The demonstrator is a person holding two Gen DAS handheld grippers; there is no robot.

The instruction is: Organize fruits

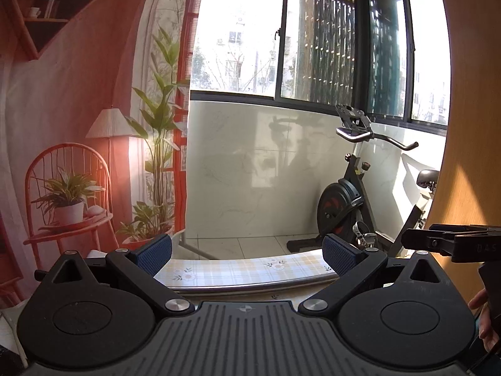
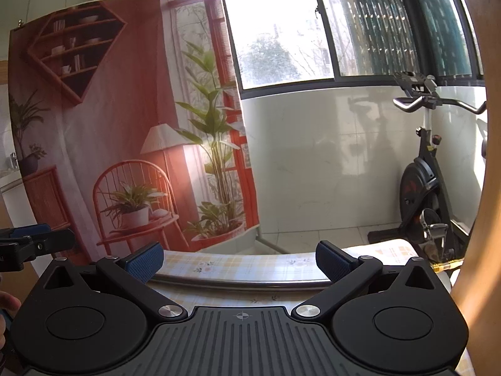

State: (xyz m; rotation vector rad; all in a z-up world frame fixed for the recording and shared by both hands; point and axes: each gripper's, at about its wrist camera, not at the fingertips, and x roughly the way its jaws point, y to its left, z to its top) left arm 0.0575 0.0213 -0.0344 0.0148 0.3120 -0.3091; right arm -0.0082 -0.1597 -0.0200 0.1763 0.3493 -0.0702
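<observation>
Nearest the lens in both wrist views sits the ribbed grey body of each tool, with black linkage arms running out to blue-padded fingers. The left gripper has its jaws spread wide and holds nothing; the right gripper is likewise spread and empty. Between the fingers, at twelve o'clock, lies the far edge of a table with a yellow plaid floral cloth and a metal rim. Beyond it hang a printed backdrop of a red room with potted plants at ten o'clock and a black exercise bike at two o'clock.

No fruit shows in either view, so its place, heading and long axis cannot be told. I judge the task barely begun: both tools are aimed level across the room. The next move likely calls for tipping them down toward the tabletop to find the fruit.
</observation>
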